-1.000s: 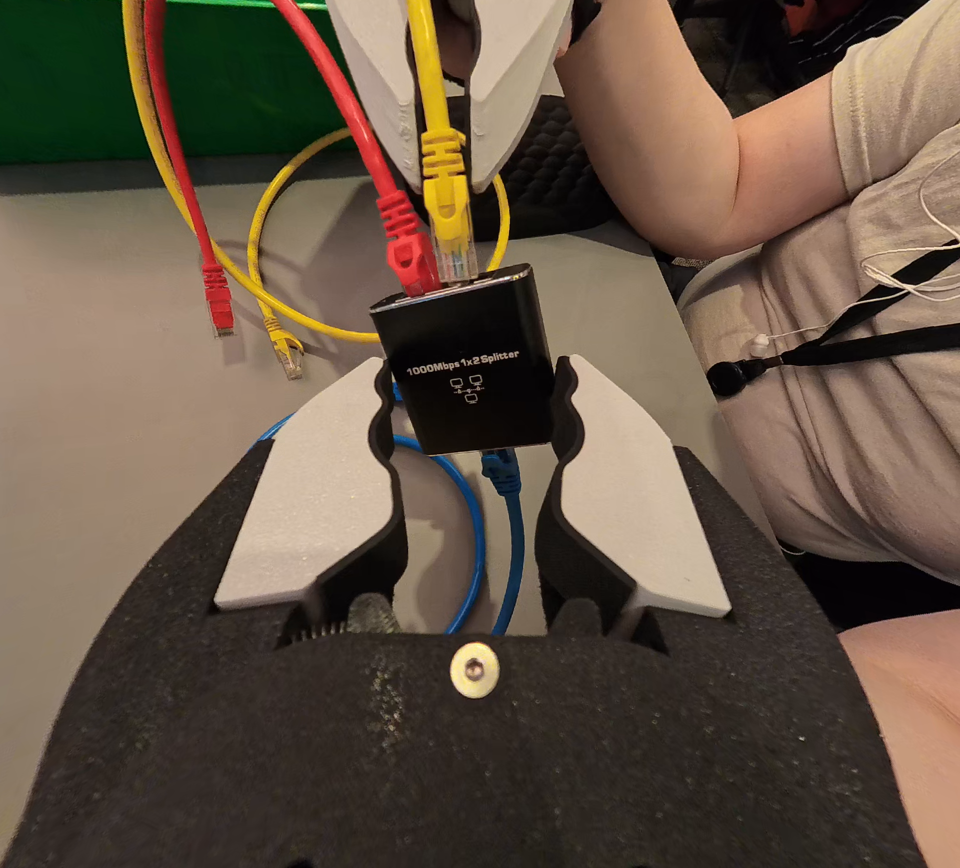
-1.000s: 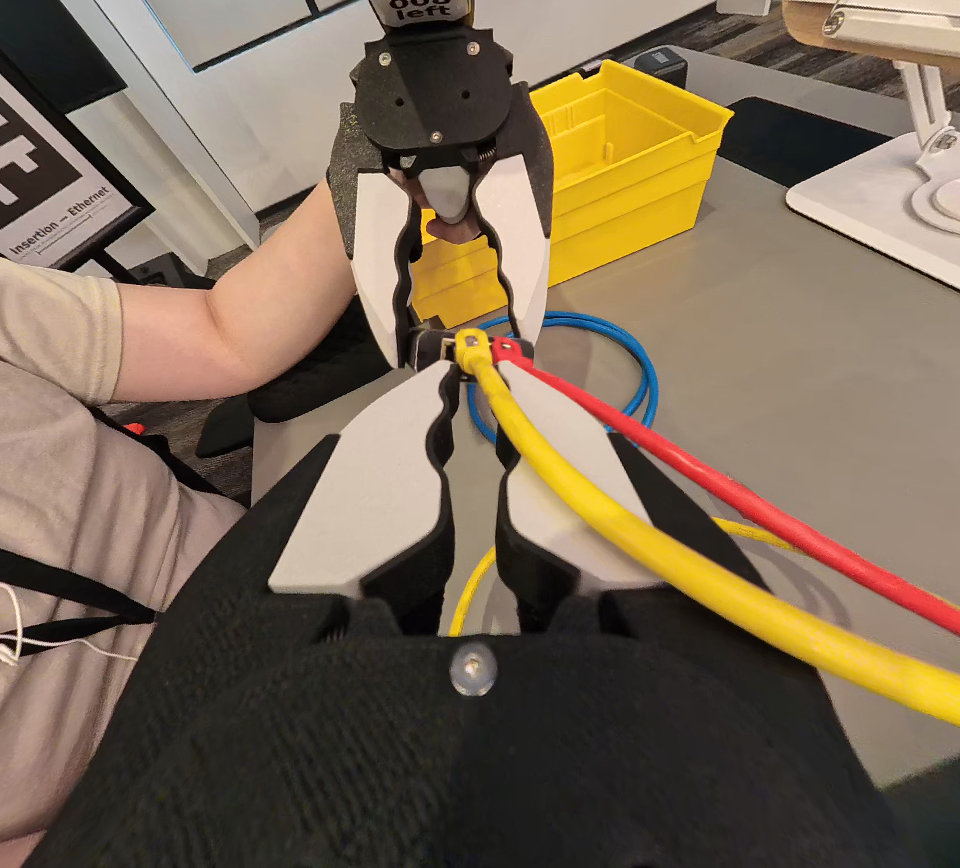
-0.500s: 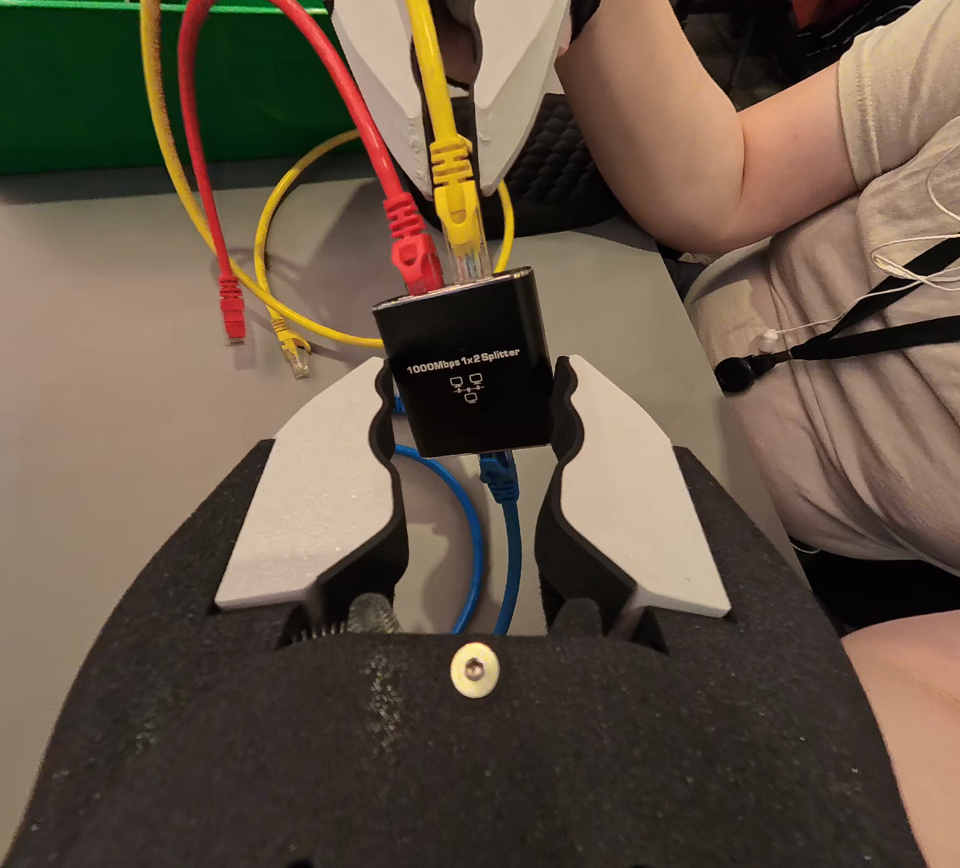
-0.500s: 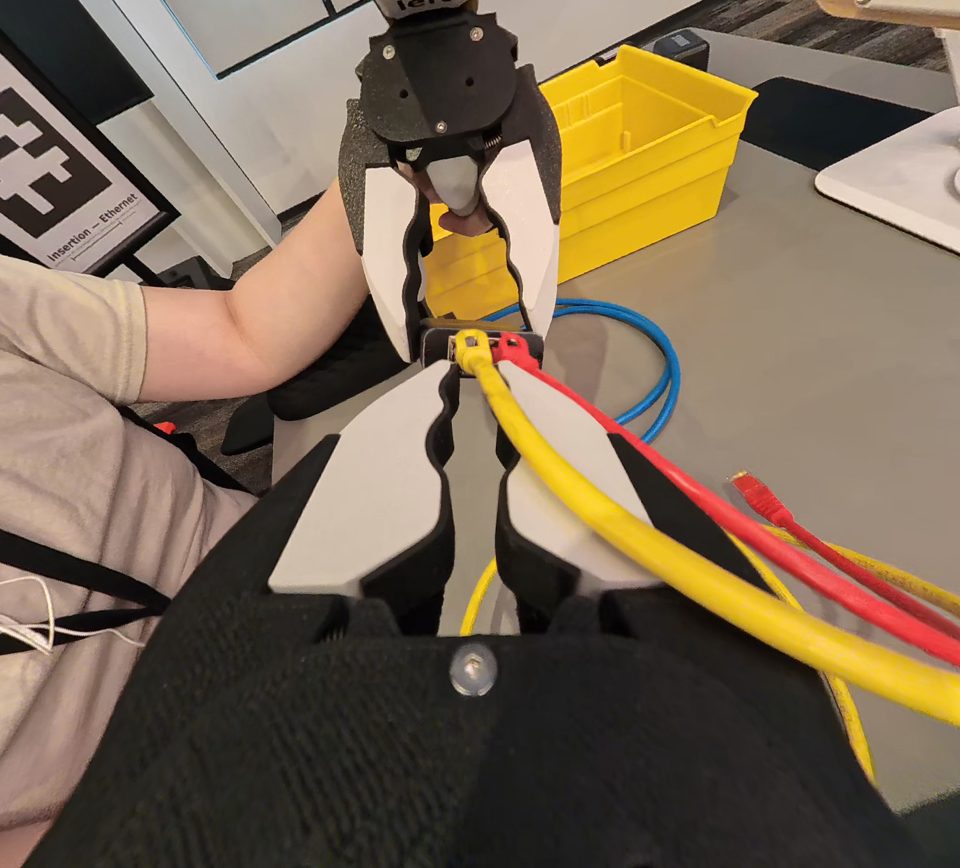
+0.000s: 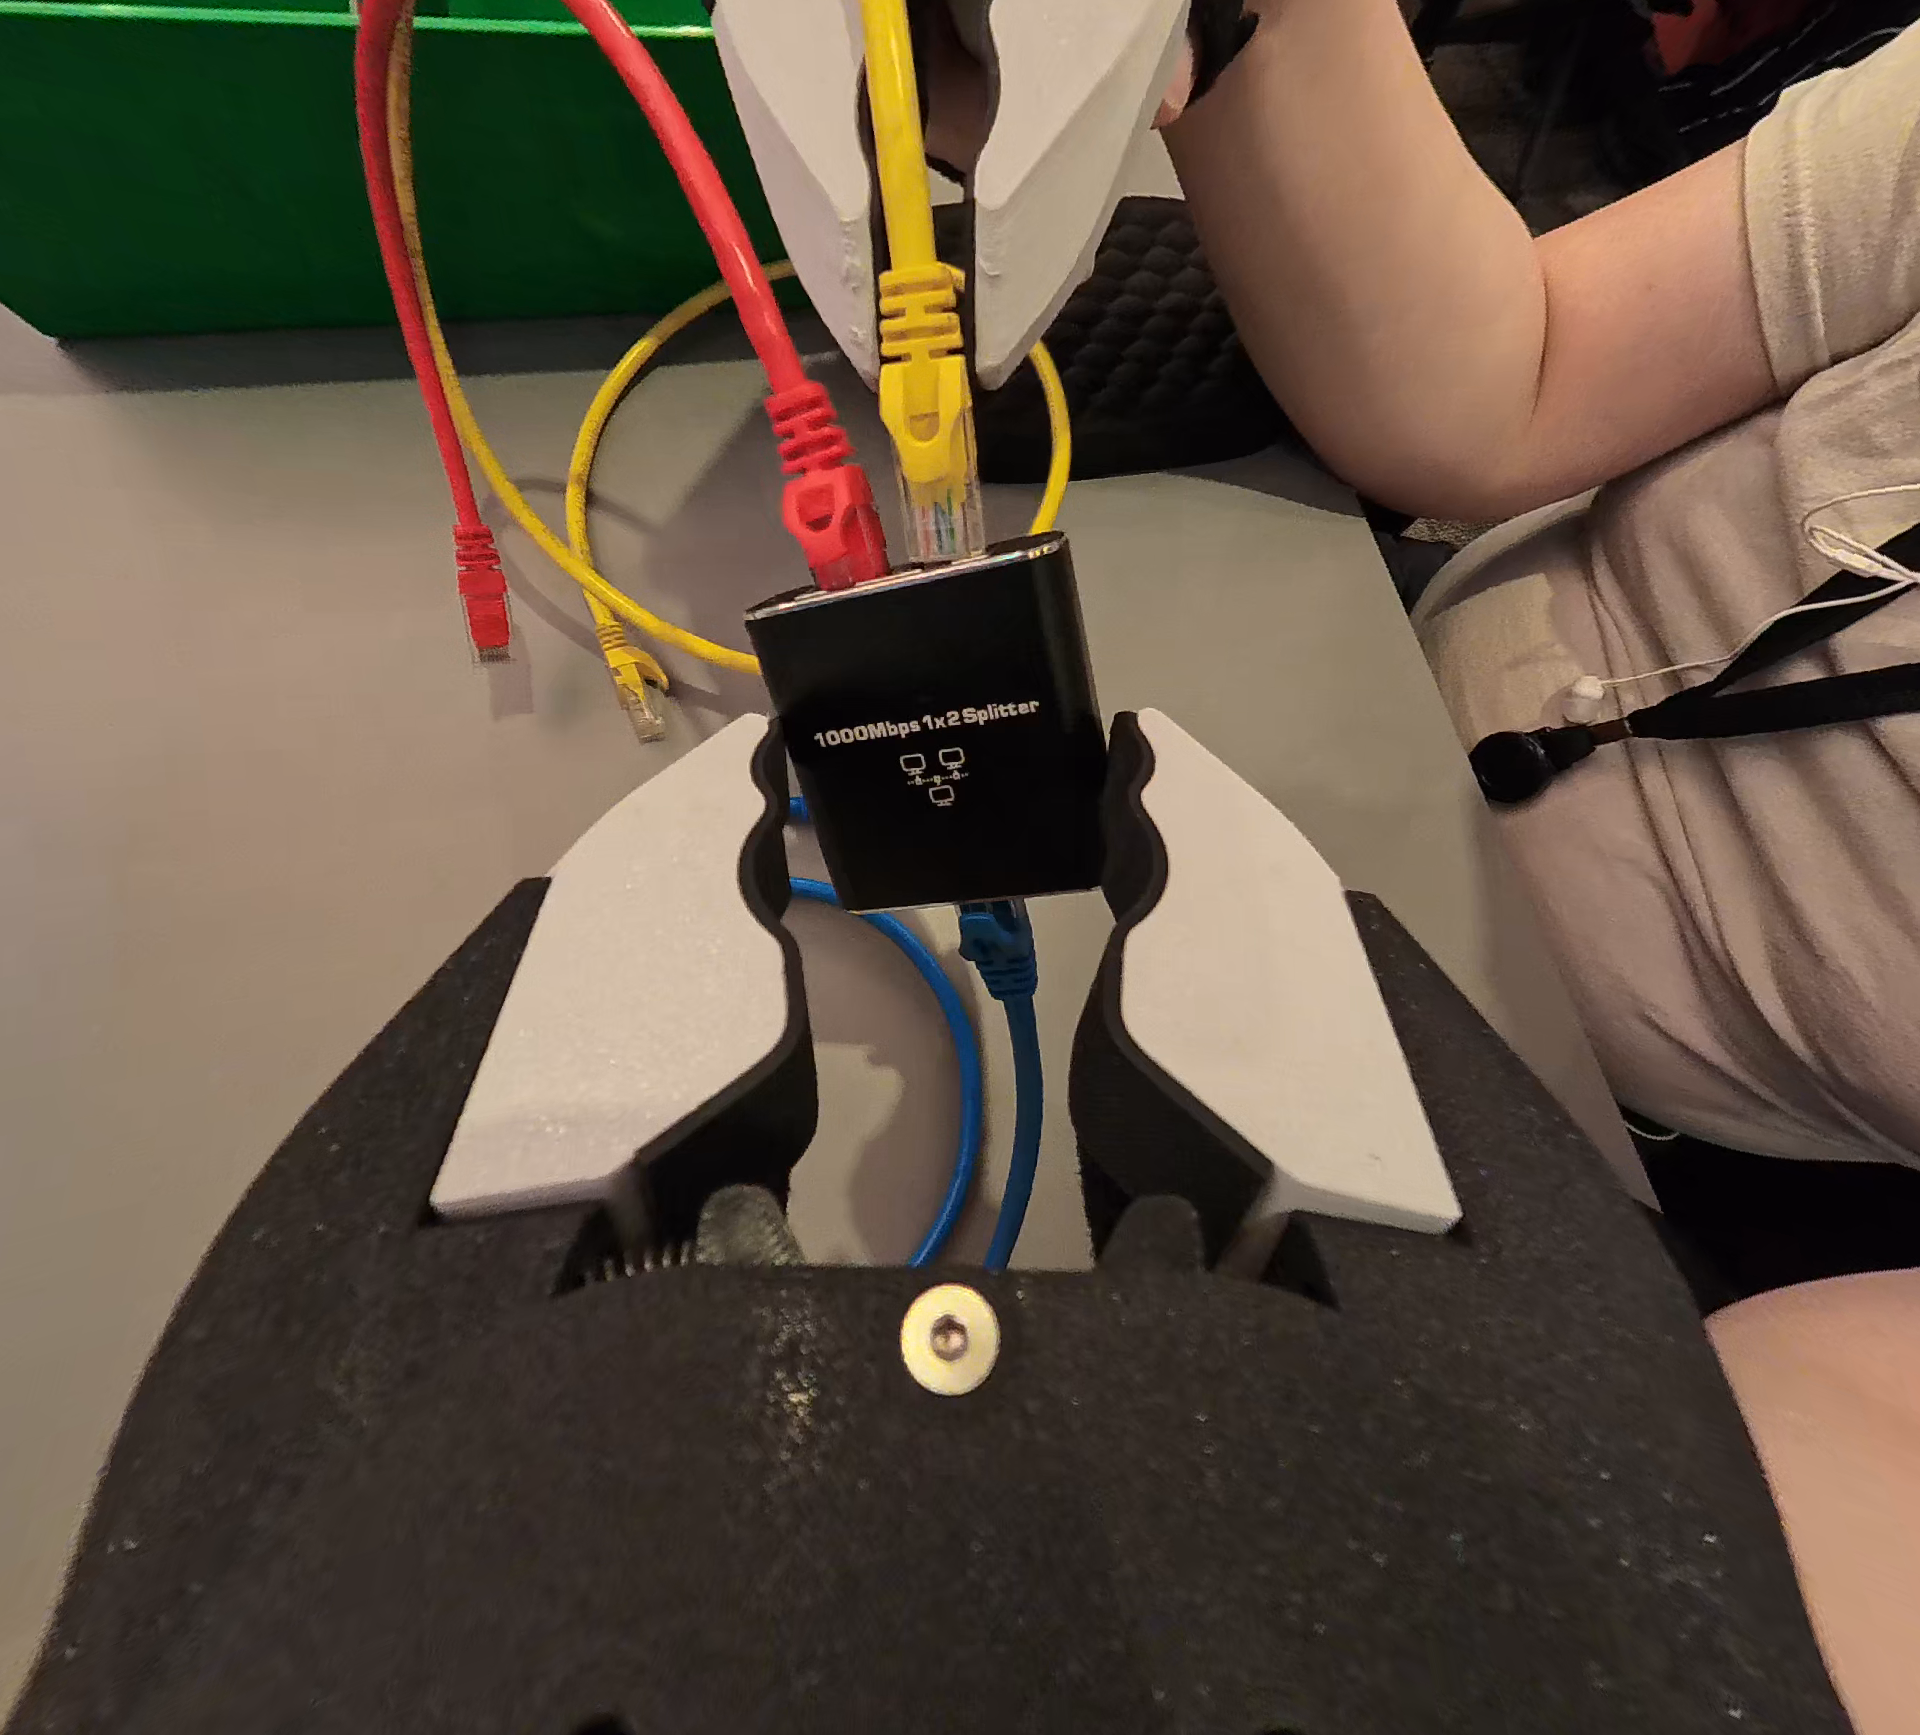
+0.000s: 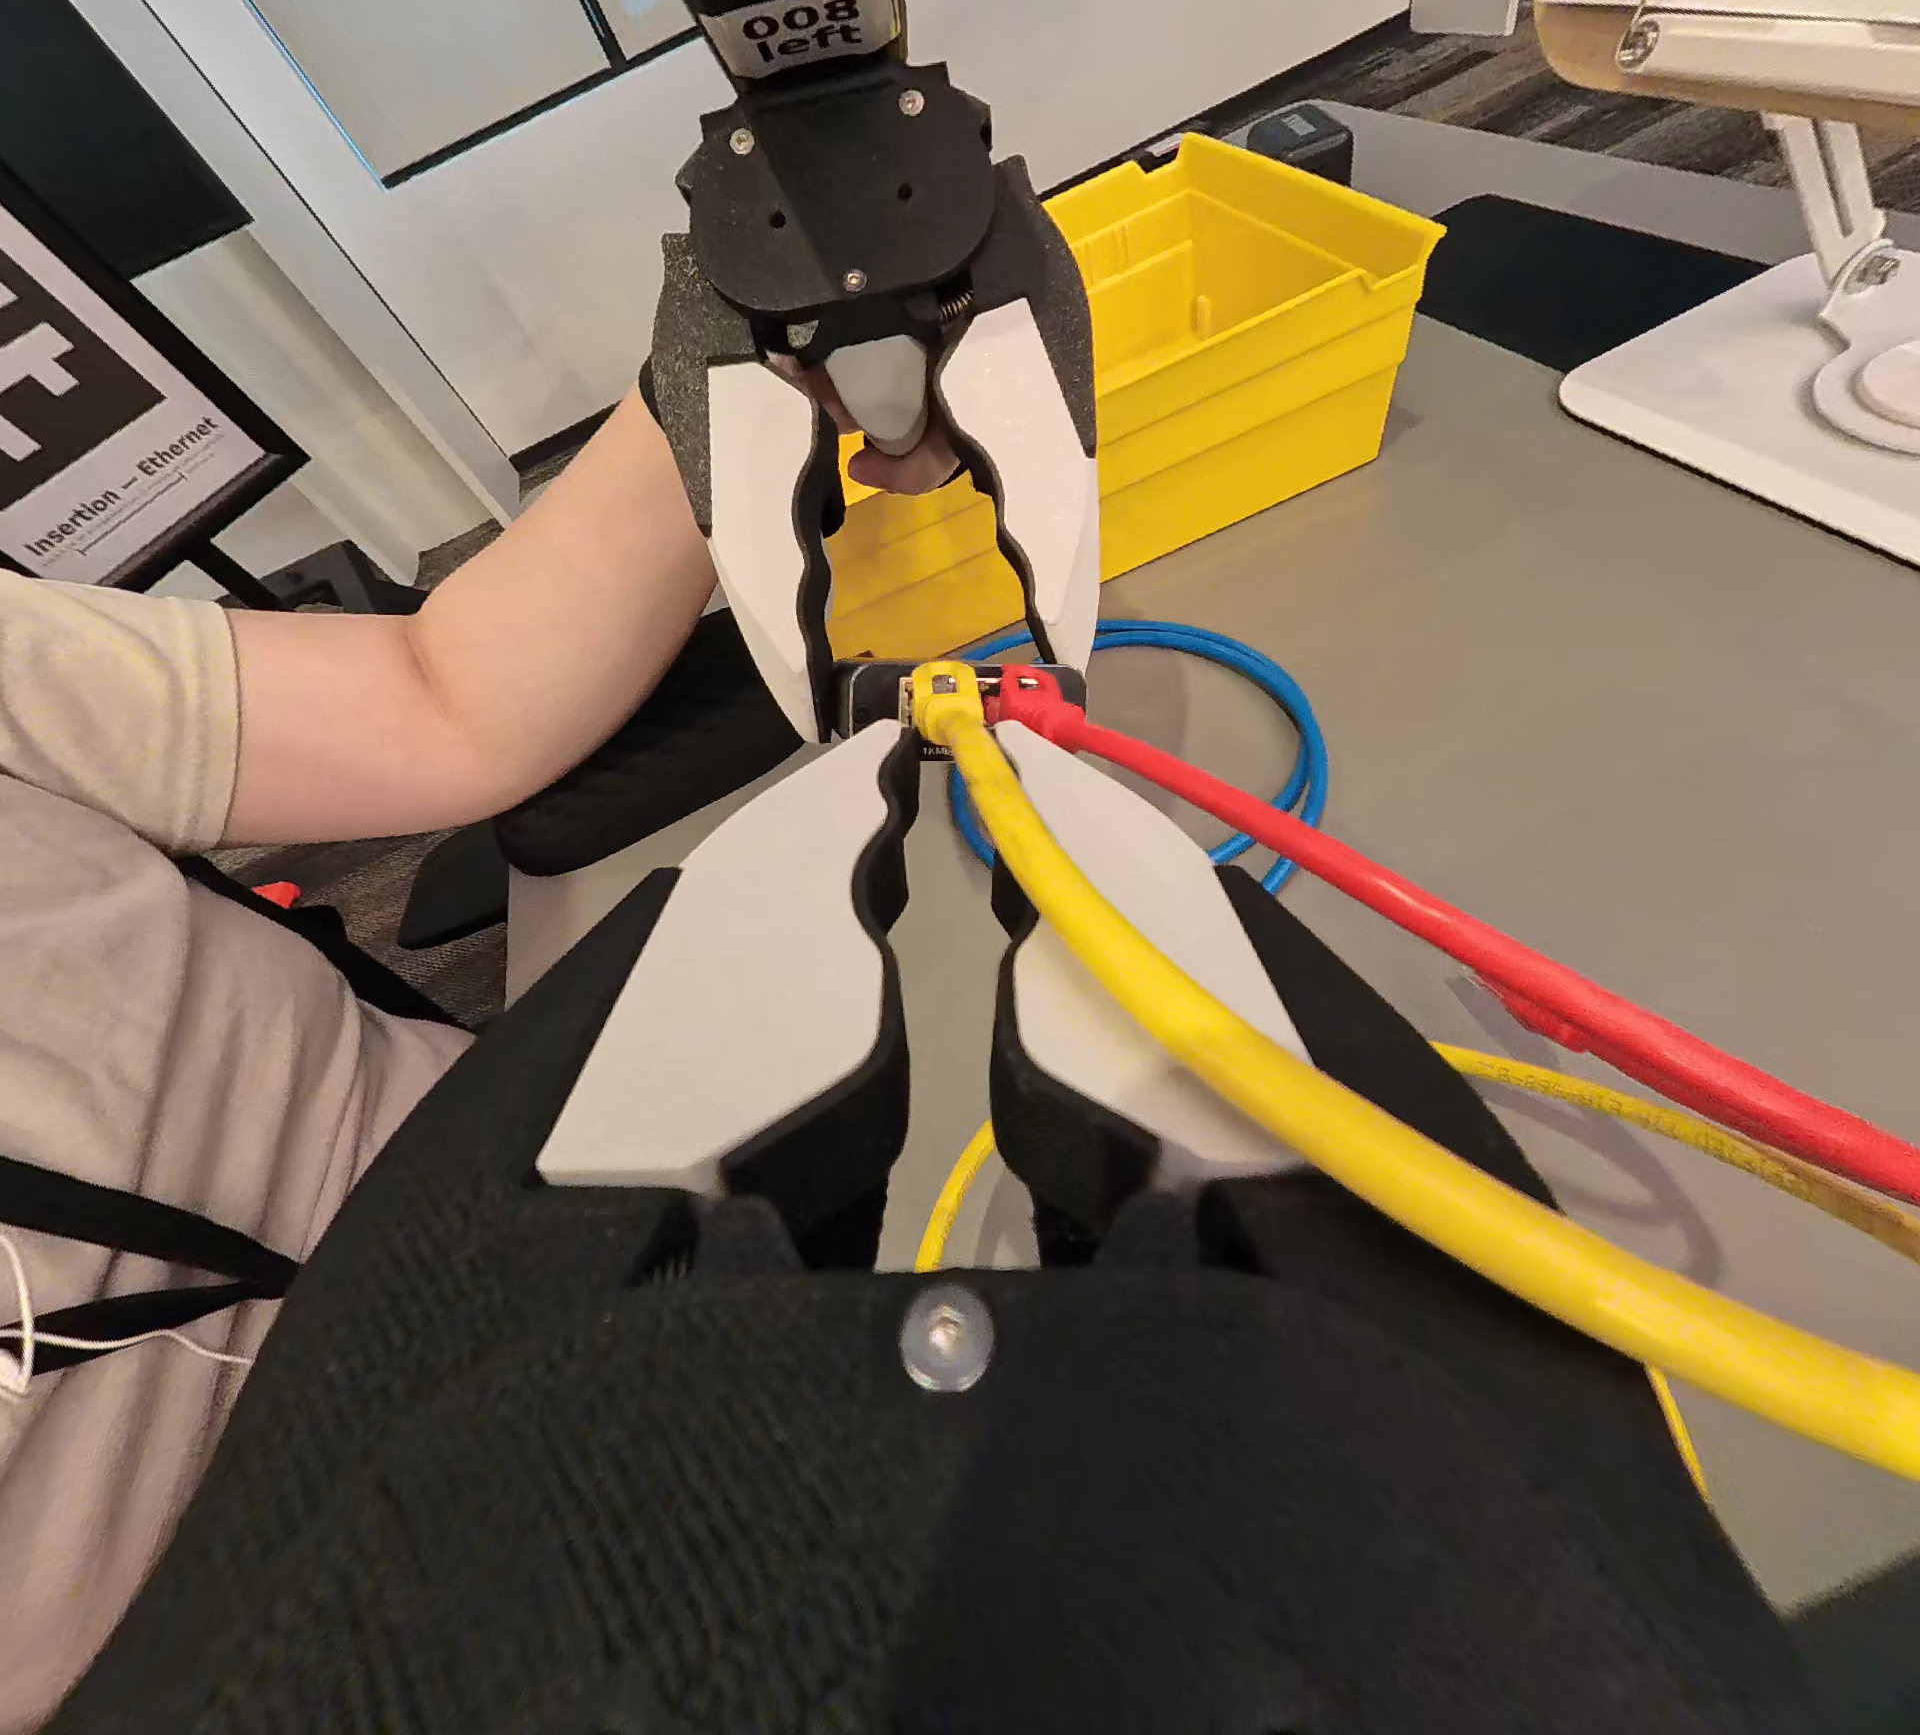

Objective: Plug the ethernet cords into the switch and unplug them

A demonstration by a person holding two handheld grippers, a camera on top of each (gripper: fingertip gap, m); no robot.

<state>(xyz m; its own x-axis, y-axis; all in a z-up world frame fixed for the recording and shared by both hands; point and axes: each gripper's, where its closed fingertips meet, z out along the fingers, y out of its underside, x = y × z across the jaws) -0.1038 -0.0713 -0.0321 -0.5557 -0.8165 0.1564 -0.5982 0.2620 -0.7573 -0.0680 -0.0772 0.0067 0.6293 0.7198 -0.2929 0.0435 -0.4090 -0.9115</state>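
A black switch point(image 5: 940, 740) is clamped between the pads of the left gripper point(image 5: 940, 750) and held above a grey table point(image 5: 260, 750). The boot of a yellow cord point(image 5: 920, 355) is pinched between the fingertips of the right gripper point(image 5: 925, 314), its clear plug set partway into the right port on the switch's far face. A red cord point(image 5: 821, 480) is seated in the port just left of it. A blue cord point(image 5: 1003, 958) is plugged into the near face and looped on the table beneath. The loose ends of the red and yellow cords are seen lying on the table to the left. A green bin point(image 5: 208, 147) is seen at the far left, a yellow bin point(image 6: 1247, 397) behind the left gripper.
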